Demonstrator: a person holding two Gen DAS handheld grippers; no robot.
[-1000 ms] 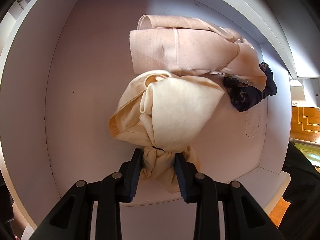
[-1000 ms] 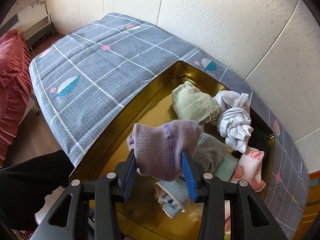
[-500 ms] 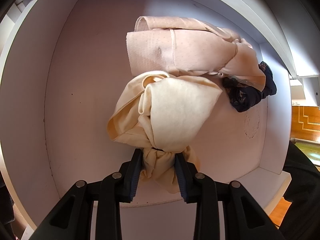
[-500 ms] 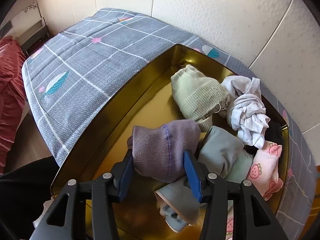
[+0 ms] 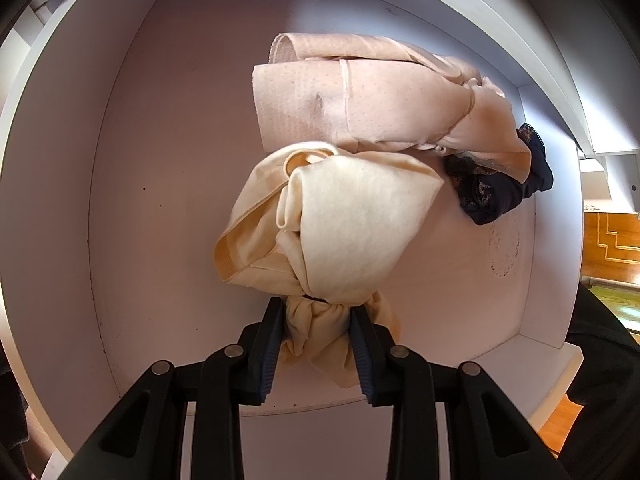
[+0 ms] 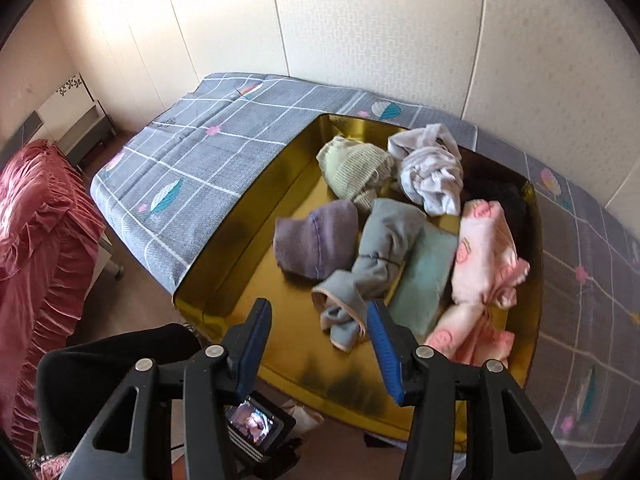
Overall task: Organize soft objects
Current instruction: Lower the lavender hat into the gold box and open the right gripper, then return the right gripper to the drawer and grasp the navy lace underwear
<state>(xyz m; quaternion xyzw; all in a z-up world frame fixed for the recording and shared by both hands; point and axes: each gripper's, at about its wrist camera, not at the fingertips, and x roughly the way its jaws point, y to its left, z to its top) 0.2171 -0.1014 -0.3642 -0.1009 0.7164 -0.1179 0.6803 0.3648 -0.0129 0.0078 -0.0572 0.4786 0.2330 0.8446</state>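
In the left wrist view my left gripper [image 5: 317, 334] is shut on the bunched end of a cream cloth bundle [image 5: 344, 232] that lies inside a white box [image 5: 120, 184]. Behind it rests a folded peach cloth [image 5: 360, 96], and a dark lace garment [image 5: 496, 192] sits at its right end. In the right wrist view my right gripper [image 6: 320, 340] stands open above the near edge of a gold tray [image 6: 256, 248]. The purple sock bundle [image 6: 316, 240] lies free in the tray, beside a grey-blue sock roll [image 6: 376, 256].
The tray also holds a pale green knit bundle [image 6: 354, 168], a white cloth [image 6: 432, 172], a teal folded piece [image 6: 424, 280] and a pink strawberry-print cloth [image 6: 484, 256]. It rests on a grey checked bedspread [image 6: 192, 160]. A red ruffled cover [image 6: 36, 232] is at left. A dark sleeve [image 6: 104, 364] shows below.
My right gripper let go of the purple sock bundle, which now lies in the tray, and pulled back toward the tray's near edge. The left gripper kept still, holding the cream bundle.
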